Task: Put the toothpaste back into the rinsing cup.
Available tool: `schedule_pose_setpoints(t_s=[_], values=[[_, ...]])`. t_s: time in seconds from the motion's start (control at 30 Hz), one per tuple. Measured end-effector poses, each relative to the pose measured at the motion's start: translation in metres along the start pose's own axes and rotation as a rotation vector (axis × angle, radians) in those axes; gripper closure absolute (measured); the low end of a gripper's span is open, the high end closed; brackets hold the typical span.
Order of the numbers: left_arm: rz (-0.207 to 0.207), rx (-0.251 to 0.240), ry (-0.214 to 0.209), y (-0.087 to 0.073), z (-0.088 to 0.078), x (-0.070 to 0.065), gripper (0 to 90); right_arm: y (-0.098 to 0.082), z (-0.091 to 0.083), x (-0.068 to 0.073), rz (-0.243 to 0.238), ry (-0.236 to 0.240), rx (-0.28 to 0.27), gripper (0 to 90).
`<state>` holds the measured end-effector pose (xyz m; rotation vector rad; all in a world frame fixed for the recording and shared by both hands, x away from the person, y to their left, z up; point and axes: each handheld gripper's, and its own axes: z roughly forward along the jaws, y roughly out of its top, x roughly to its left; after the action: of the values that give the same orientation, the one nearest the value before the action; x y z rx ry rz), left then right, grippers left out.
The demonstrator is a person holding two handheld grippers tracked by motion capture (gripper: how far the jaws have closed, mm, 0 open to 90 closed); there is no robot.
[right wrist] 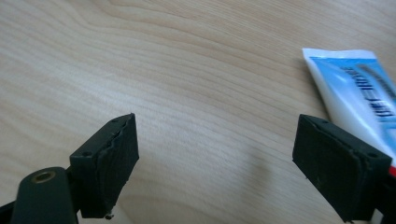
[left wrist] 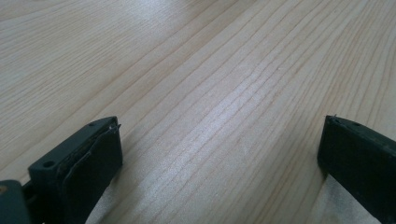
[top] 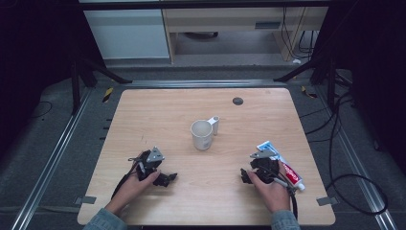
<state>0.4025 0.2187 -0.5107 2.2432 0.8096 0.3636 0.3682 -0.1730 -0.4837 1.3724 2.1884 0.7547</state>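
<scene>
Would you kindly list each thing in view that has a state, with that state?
Mug: upright on the table, open top, nothing seen inside.
Toothpaste tube: lying flat, just outside the right jaw.
Left gripper: jaws open, holding nothing.
Right gripper: jaws open, holding nothing.

Black tongs (top: pixel 165 178) with grey three-cornered plates, trailing black cables; denim-blue sleeves (top: pixel 101 220).
</scene>
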Motion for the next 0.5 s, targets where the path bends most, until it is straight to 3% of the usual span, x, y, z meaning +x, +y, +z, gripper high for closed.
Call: schedule_pose_setpoints(t_s=[0.13, 0.3, 0.5], values=[[0.000, 0.000, 0.000, 0.000, 0.000, 0.000, 0.0, 0.006, -0.018, -0.011, -0.033, 0.007, 0.058, 14.8], [0.000, 0.000, 0.000, 0.000, 0.000, 0.000, 0.0, 0.014, -0.040, -0.031, -0.069, -0.020, 0.091, 18.0], [0.000, 0.000, 0.000, 0.000, 0.000, 0.000, 0.0, 0.021, -0.052, -0.050, -0.112, -0.034, 0.146, 23.8]])
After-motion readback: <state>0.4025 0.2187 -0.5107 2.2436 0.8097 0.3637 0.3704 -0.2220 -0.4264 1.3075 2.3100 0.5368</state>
